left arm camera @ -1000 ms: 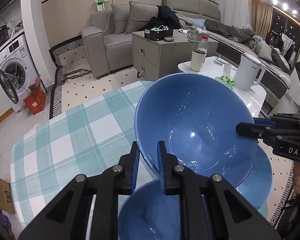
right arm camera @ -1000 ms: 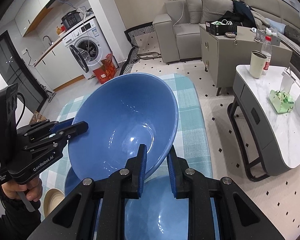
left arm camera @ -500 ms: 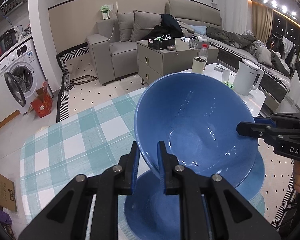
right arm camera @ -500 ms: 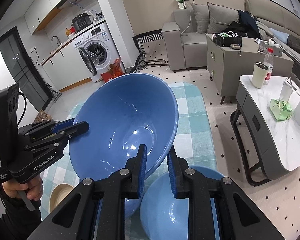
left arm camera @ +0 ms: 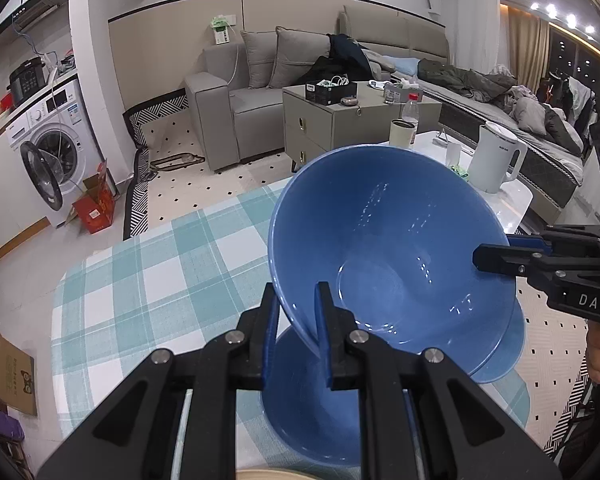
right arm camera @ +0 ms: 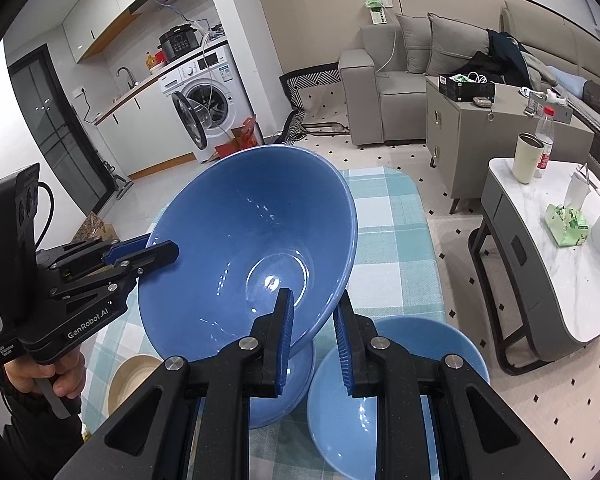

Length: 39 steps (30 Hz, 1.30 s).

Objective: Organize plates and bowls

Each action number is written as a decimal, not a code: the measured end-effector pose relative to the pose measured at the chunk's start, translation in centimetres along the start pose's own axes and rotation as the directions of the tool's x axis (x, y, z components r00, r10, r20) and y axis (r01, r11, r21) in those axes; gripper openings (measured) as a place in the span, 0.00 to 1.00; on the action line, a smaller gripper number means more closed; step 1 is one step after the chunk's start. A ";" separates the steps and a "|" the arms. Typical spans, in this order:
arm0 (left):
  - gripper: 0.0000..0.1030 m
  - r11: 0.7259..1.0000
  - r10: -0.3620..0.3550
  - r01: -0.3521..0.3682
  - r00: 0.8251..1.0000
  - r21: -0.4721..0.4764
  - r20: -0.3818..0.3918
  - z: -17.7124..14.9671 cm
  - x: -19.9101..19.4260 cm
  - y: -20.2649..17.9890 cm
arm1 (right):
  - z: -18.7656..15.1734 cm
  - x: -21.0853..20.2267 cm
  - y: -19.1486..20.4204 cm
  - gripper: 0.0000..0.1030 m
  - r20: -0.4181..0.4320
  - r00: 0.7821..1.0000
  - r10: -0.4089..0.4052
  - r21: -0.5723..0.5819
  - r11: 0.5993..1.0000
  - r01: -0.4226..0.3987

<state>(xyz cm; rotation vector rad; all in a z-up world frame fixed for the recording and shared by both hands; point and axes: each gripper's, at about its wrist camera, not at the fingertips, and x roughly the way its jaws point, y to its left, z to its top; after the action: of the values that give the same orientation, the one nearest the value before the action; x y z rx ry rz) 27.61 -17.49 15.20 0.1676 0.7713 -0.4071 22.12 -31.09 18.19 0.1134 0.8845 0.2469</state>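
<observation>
Above the checked surface (left arm camera: 148, 280), a big blue bowl (left arm camera: 388, 248) held tilted in the air, clear of everything below, gripped from two sides. Beneath it in the left view, a second blue bowl (left arm camera: 312, 412) resting on the cloth, and past it the rim of a blue dish (left arm camera: 508, 356) peeking out under the raised bowl's far edge. Seen from the right view, that same dish (right arm camera: 396, 392) lying just beside the lower bowl (right arm camera: 284, 392), with a small tan bowl (right arm camera: 130, 376) near the surface's left edge. Left tool (left arm camera: 296, 320) pinched narrow on the raised bowl's near rim, one finger inside, one outside. Right tool (right arm camera: 312, 320) likewise clamped narrow on the opposite rim, wall of the bowl caught between its blue pads. Each tool also visible from the other's camera, reaching in from the side to the rim, with a hand (right arm camera: 48, 376) wrapped round the left tool's grip.
</observation>
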 end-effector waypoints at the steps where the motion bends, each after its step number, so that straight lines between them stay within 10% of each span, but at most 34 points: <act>1: 0.15 1.000 0.002 -0.002 1.000 -0.001 0.001 -0.2 -0.2 0.0 | 0.0 0.0 0.2 0.20 -0.001 1.000 0.001 -0.002 1.000 -0.001; 39: 0.15 0.997 0.013 -0.021 0.995 -0.080 -0.101 -7.3 2.0 2.4 | -5.2 5.2 3.8 0.20 -0.148 0.989 0.025 -0.048 0.998 -0.032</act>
<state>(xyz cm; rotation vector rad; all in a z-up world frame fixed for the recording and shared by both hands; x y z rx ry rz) 25.20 -13.78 8.55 0.1192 0.8838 -0.3521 20.59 -26.11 11.75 0.0614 1.0233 0.3070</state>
